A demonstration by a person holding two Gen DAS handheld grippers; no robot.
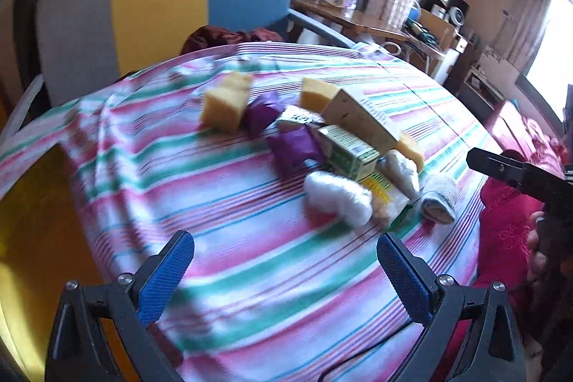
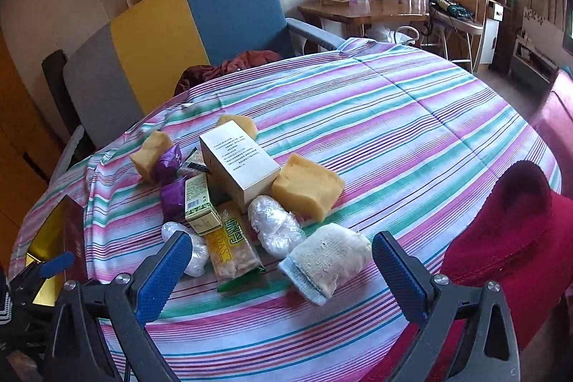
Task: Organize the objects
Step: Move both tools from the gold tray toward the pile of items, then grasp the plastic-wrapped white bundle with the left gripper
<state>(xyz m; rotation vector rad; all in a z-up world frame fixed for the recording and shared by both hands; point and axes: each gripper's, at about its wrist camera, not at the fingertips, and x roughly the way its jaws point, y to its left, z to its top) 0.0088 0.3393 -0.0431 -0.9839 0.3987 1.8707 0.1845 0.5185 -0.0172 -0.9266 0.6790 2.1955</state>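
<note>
Clutter: a loose heap of small goods sits left of centre in the right wrist view, on the striped cloth (image 2: 412, 117); nothing looks sorted yet.
Left gripper (image 1: 285, 260): blue-padded fingers spread wide, nothing between them, low in its frame over bare cloth, short of the heap.
Right gripper (image 2: 278, 262): fingers likewise spread and empty, at the bottom of its frame, just in front of the folded cloth pad (image 2: 327, 262).
Tall beige carton (image 2: 238, 163): lies propped across the middle of the heap; probably light and stiff, best pinched across its narrow flat faces.
Green carton (image 2: 200, 208): small, rigid, leaning beside the beige one; easy to pinch on its long sides.
Yellow sponge blocks (image 2: 308, 190): three show, one lower right of the beige carton, two toward the upper left; likely soft and featherlight, so they will squash under the pads.
Purple packets (image 2: 174, 196): wrapped, perhaps slick; take them across the middle.
Snack bar wrapper (image 2: 232, 251): flat, crinkly, hard to lift off the cloth; take an edge.
Plastic-wrapped white bundles (image 2: 275, 228): soft and slippery, I judge.
Dark red box (image 2: 68, 238): open, at the lower left edge; a probable destination.
</note>
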